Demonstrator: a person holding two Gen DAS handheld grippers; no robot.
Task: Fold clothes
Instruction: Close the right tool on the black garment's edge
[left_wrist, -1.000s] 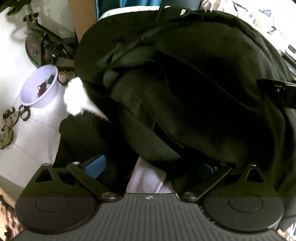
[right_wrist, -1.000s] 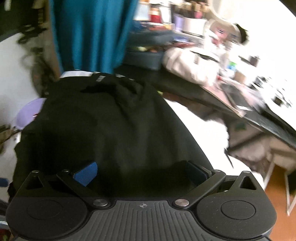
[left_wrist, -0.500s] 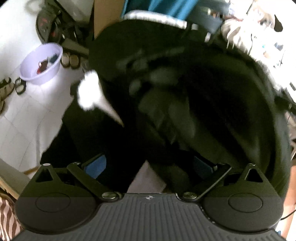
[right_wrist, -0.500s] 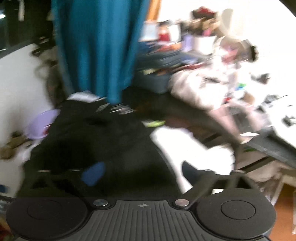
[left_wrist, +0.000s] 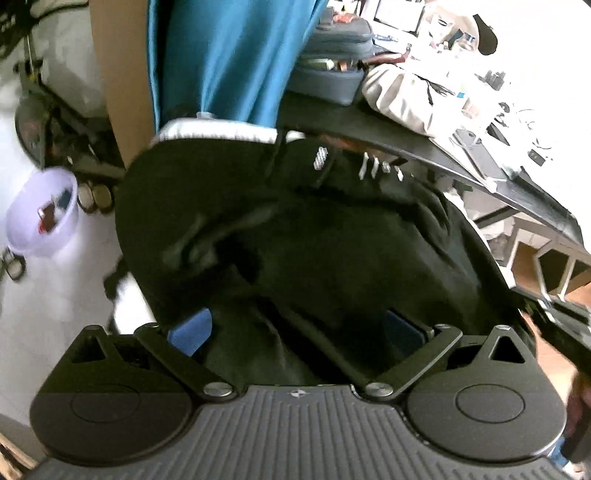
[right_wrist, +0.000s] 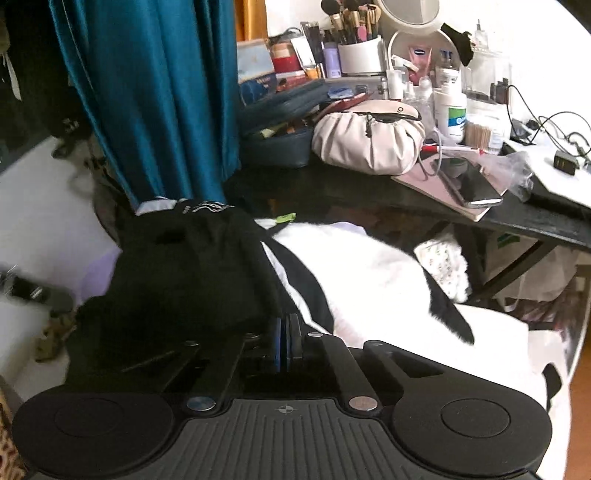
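Observation:
A black garment (left_wrist: 314, 240) lies bunched in a heap in the left wrist view, with white lettering near its far edge. My left gripper (left_wrist: 295, 328) is open, its blue pads wide apart with black cloth lying between them. In the right wrist view the same black garment (right_wrist: 184, 277) sits left of centre on a white surface (right_wrist: 369, 273). My right gripper (right_wrist: 284, 347) is shut with its blue pads pressed together at the garment's near edge; I cannot tell whether cloth is pinched between them.
A dark desk (right_wrist: 406, 192) crowded with a beige pouch (right_wrist: 369, 136), bottles, brushes and a phone stands behind. A teal curtain (right_wrist: 147, 92) hangs at the back left. A lilac basin (left_wrist: 44, 214) and shoes sit on the white floor at left.
My right gripper has closed from wide open to shut. Both views have tilted up, showing the curtain and desk. The black garment has shifted and bunched; the left gripper stays open.

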